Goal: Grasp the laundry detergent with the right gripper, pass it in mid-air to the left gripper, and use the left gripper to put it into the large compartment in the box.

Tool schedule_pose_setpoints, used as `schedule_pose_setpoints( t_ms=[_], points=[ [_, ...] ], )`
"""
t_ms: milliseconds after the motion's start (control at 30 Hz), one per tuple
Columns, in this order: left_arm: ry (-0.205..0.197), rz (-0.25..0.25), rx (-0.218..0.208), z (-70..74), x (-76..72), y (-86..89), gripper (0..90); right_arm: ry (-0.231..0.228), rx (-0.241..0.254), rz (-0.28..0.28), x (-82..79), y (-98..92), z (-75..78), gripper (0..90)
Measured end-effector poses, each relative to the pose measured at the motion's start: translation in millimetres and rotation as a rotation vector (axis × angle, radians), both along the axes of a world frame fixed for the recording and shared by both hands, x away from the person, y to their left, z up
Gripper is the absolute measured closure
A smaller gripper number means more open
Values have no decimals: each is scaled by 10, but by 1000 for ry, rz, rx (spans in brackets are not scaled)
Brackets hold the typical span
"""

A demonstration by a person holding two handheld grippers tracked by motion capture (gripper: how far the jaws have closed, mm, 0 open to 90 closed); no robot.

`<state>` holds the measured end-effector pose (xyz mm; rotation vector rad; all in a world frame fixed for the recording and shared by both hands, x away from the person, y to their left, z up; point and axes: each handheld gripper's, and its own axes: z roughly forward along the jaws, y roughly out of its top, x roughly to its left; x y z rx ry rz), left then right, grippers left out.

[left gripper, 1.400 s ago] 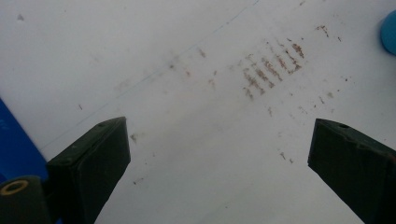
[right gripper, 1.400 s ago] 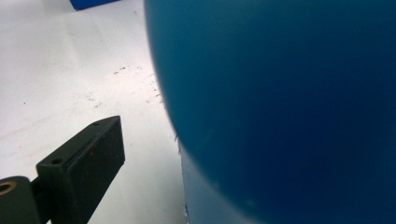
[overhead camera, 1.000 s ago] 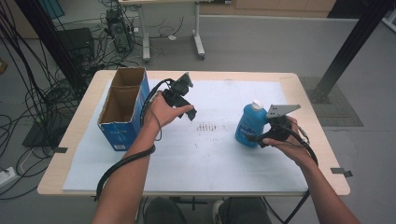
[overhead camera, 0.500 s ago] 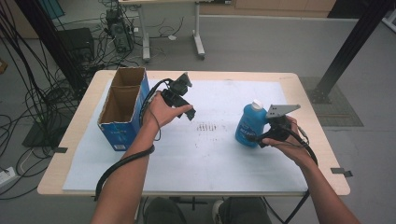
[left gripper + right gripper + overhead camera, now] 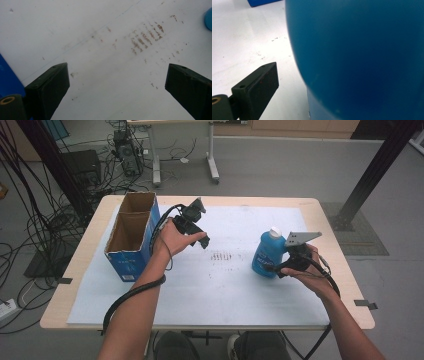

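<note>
A blue bottle [image 5: 266, 256] with a white cap [image 5: 274, 231] stands upright on the white mat [image 5: 235, 290], right of centre. My right gripper [image 5: 274, 266] reaches it from the right at its lower body. In the right gripper view the bottle [image 5: 362, 55] is very close. The left finger [image 5: 257, 91] stands a little off its side, and the other jaw is hidden behind it. My left gripper [image 5: 199, 231] is held above the mat next to the cardboard box [image 5: 131, 236]. Its jaws are spread wide over bare mat [image 5: 117, 75], with nothing between them.
The blue cardboard box is open at the top and has two compartments; its edge [image 5: 7, 75] lies close to my left jaw. Brown scuff marks [image 5: 223, 255] stain the mat's middle. The wooden table [image 5: 330, 220] ends just past the mat. Cables and table legs are on the floor behind.
</note>
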<state>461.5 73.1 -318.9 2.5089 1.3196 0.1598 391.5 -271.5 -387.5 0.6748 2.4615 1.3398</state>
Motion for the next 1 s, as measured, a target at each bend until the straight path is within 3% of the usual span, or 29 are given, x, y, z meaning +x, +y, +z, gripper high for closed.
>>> schedule_pose_setpoints(
  t_ms=[1000],
  points=[
    [-2,-2,-1,8,6,-5,60,-13,2,-3,-2,2,10,31]
  ],
)
